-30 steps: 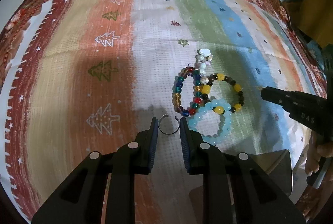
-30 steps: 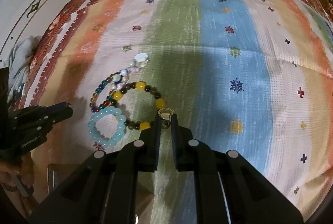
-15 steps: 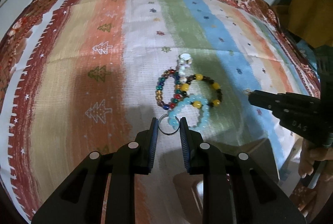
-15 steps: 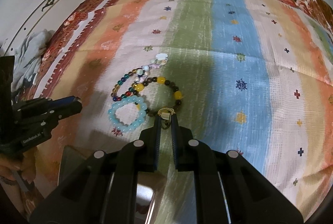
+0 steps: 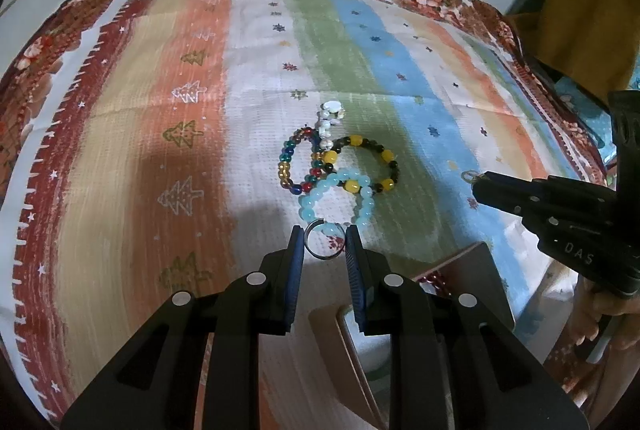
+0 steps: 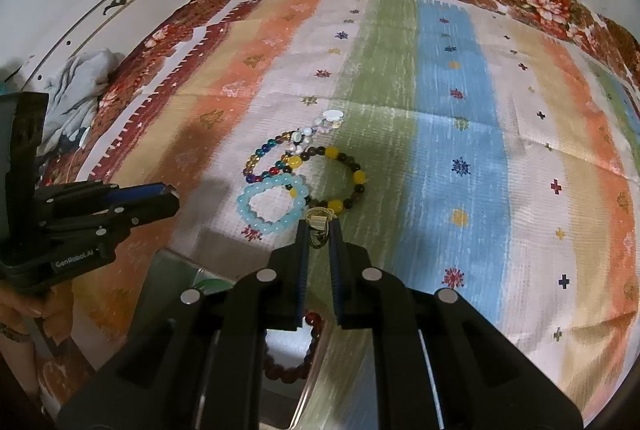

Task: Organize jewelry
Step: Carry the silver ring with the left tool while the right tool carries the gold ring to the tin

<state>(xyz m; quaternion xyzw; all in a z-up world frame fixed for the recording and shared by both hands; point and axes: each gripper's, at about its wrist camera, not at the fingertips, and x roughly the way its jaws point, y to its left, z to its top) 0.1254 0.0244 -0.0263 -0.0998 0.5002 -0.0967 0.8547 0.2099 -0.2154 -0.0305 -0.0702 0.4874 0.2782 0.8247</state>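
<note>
On striped cloth [image 5: 248, 134], L gripper [image 5: 323, 244] pinches thin metal ring [image 5: 324, 240] just above pale-blue bracelet [image 5: 338, 200]; multicolour [image 5: 298, 166] & yellow-dark bracelets [image 5: 372, 166] overlap behind. R gripper [image 6: 319, 226] clamped tight on small gold piece [image 6: 319, 219]. Tray [image 6: 296, 370] w/ dark-red beads below.

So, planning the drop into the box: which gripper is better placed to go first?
Probably the right gripper: it hangs above the box holding a small ring. The left gripper, gripping a metal ring, sits at the box's edge.
</note>
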